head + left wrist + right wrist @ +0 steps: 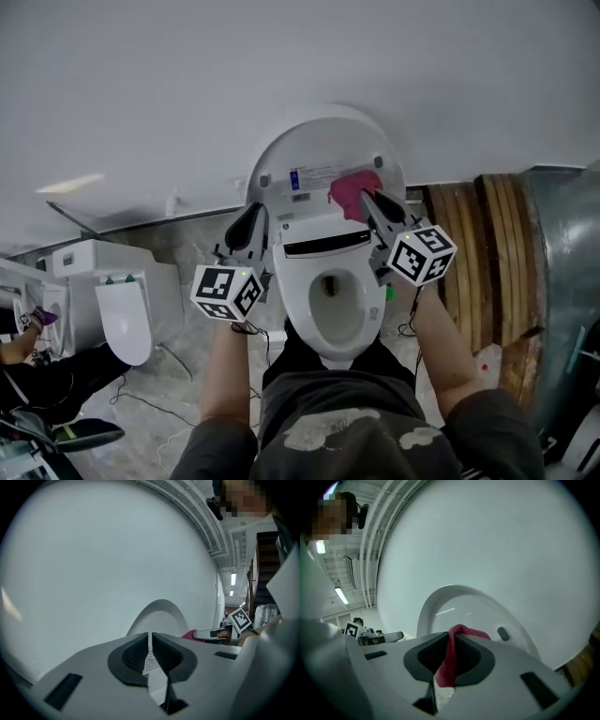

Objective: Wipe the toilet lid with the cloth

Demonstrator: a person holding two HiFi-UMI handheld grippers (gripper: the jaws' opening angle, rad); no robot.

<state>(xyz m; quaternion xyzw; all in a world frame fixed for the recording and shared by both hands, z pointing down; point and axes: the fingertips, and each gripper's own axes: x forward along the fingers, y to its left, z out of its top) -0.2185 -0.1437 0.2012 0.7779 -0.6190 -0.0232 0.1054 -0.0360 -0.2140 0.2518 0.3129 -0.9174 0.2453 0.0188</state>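
The left arm (225,361) and the right arm (439,337) both reach out in front. The left gripper (253,214) has its jaws pressed together and holds nothing. The right gripper (368,197) squeezes the pink cloth (351,193) tight between its jaws.

toilets (330,309): at least 2 | pink cloth (349,192): 1 | left tool (255,214) + right tool (371,200): 2 | marker cubes (227,292): 2

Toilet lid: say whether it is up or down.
Up: the toilet lid stands raised against the wall, the bowl below uncovered.
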